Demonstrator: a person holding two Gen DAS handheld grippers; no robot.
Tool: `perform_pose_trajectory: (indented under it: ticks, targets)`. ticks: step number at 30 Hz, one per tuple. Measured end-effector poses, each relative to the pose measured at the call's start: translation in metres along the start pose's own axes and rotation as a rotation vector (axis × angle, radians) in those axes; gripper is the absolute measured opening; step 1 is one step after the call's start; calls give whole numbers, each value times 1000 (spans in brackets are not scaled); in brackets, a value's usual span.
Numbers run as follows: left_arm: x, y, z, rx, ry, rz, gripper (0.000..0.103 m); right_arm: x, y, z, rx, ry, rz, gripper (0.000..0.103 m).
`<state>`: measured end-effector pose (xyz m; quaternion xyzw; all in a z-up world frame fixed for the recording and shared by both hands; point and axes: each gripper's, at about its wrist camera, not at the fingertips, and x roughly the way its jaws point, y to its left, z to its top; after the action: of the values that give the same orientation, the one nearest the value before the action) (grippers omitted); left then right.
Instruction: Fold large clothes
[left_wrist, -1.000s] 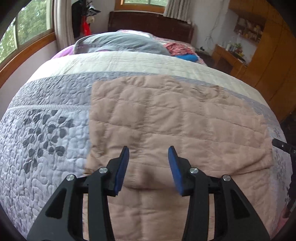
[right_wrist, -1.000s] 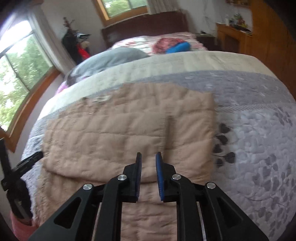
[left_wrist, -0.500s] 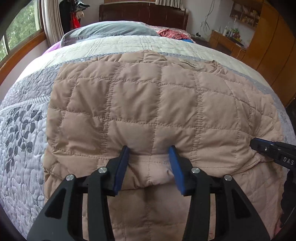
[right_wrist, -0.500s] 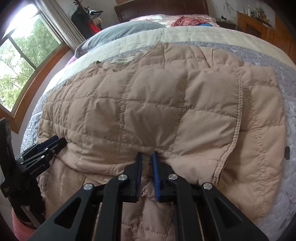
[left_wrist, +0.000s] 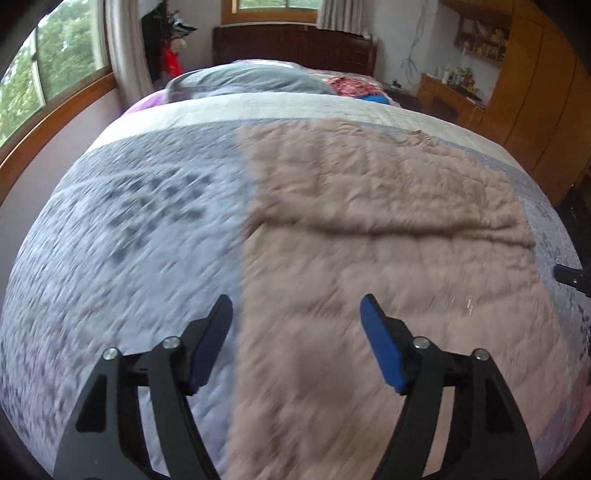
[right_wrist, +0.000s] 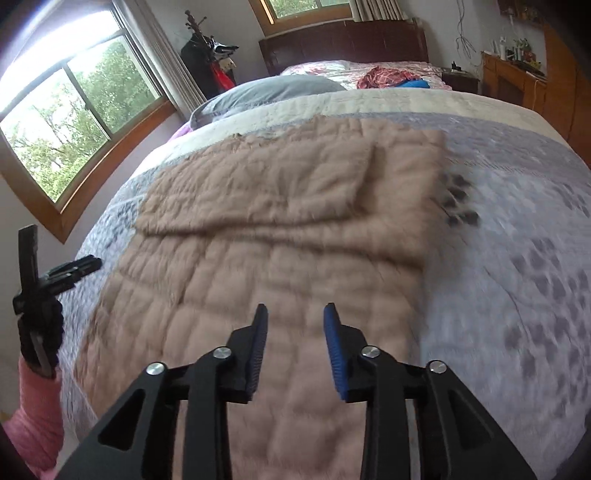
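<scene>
A tan quilted jacket (left_wrist: 388, 221) lies flat on the bed, its far part folded over the near part along a crosswise fold edge. It also shows in the right wrist view (right_wrist: 280, 229). My left gripper (left_wrist: 295, 314) is open and empty, above the jacket's near left edge. My right gripper (right_wrist: 295, 321) is open and empty, above the jacket's near right part. The left gripper also shows at the left of the right wrist view (right_wrist: 62, 273). Both views are motion-blurred.
The bed has a grey-lilac quilt (left_wrist: 129, 229) with dark leaf prints. A grey pillow (left_wrist: 251, 79) and red and blue clothes (left_wrist: 354, 86) lie at the head. Windows (right_wrist: 55, 122) stand on the left, wooden cabinets (left_wrist: 535, 92) on the right.
Both grippers have opened wider, let go of the jacket's folded edge and pulled back and up from it. The folded part now lies flat on the jacket.
</scene>
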<state>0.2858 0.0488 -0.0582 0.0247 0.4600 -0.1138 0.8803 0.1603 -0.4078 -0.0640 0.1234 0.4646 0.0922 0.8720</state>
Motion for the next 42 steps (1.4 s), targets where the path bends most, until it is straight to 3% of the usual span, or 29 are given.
perform_pose_trajectory:
  ticks: [6,10,14,20,27,29,31,33,35,36,37,38,42]
  targets:
    - [-35,60,-81,-103,64,25,76,-45,-32,-87,74,19,13,48]
    - [-46,73,-121,-156,98,-36,76,-60,-40,-127,99,40,21,57]
    - [-45,69,-139,-160,98,-83,77,-69,-45,-155,130,54,98,57]
    - [-29,61,-151,-178,129,-143,77,-69,-49,-171,138,64,101,57]
    - [-23,51,-149,-167,122,-137,75,-53,-50,-175,139,89,111,58]
    - [-23,52,-149,-169,119,-126,63,-50,-50,-174,136,84,119,56]
    - [-23,52,-148,-176,123,-151,49,-47,-49,-172,139,86,127,47]
    - [-22,52,-146,-185,131,-172,44,-43,-47,-170,133,93,124,42]
    - [-21,49,-146,-174,130,-160,39,-40,-44,-167,121,96,114,33]
    - [-22,47,-146,-171,127,-157,35,-40,-43,-167,120,97,115,23]
    - [-23,47,-147,-171,123,-159,27,-40,-42,-167,123,99,127,17]
    - [-25,47,-147,-175,119,-168,19,-41,-42,-166,123,96,133,16]
    - [-33,52,-150,-200,94,-185,11,-49,-35,-167,98,74,118,11]
